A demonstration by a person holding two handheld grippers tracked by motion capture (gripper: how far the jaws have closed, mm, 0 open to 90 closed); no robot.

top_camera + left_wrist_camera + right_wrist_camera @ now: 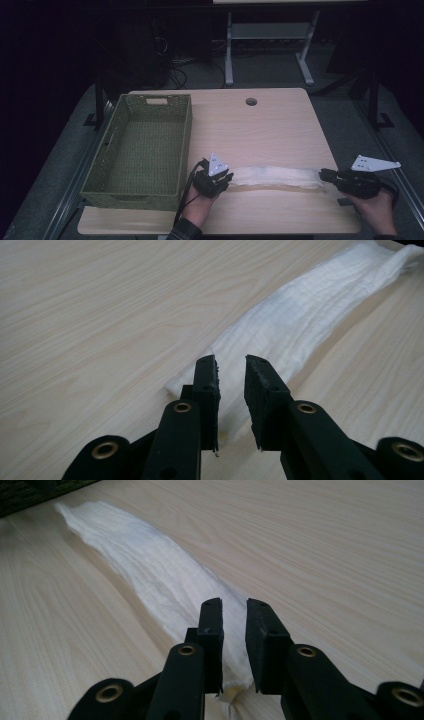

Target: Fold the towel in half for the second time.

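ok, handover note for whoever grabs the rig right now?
Left gripper: jaws slightly apart, straddling the near end of the white cloth, no squeeze visible.
Right gripper: same, jaws slightly apart around the other end of the cloth.
Cloth: folded into a long narrow strip, lying flat on the table between the two grippers.
Green basket: at the table's left side, nothing visible inside.
Done: cloth looks folded into a strip and laid down.
Left: probably fold it shorter or put it in the basket; regrip first.
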